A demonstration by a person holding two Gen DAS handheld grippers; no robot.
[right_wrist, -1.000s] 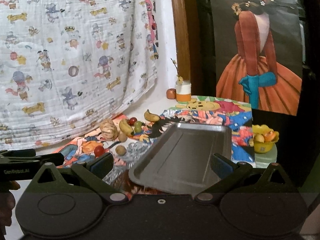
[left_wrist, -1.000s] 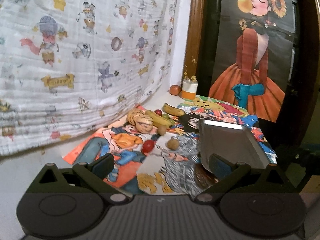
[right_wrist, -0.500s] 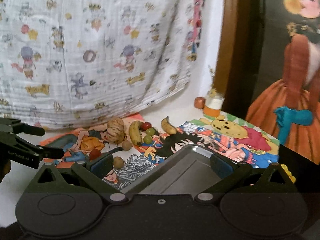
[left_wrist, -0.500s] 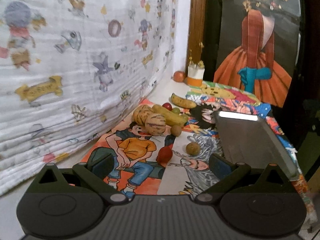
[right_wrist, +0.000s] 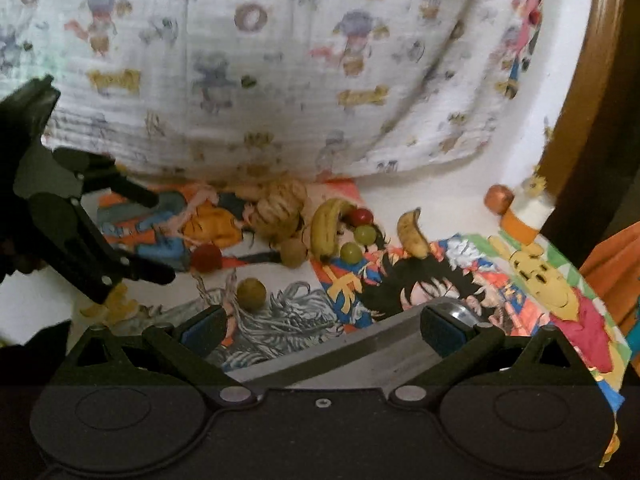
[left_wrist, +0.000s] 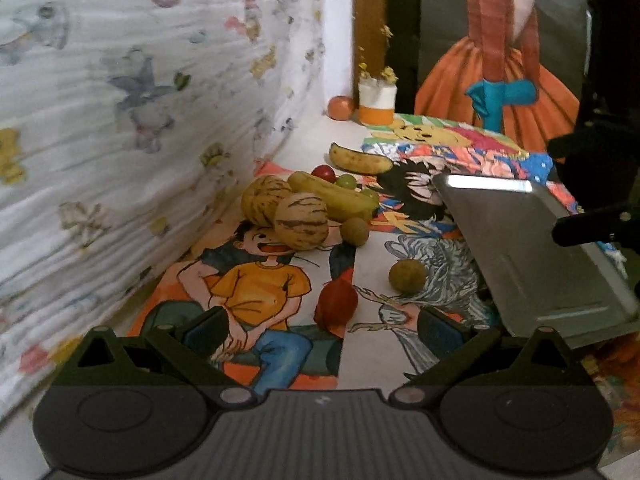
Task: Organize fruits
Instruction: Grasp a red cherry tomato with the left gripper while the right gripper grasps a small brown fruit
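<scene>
Left tool (left_wrist: 320,328) wide open, empty; right tool (right_wrist: 320,328) likewise; centre red fruit (left_wrist: 335,303) between pads, close gently.

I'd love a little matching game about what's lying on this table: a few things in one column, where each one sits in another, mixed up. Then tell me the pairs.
Things:
1. metal tray
2. red fruit
3. spotted banana
4. orange and white cup

Places:
A. far back, by the wooden post
B. nearest the left hand-held gripper, just ahead of its open fingers
C. right side of the table, empty
D. alone on the white tabletop behind the fruit pile

Pairs: 1-C, 2-B, 3-D, 4-A
</scene>
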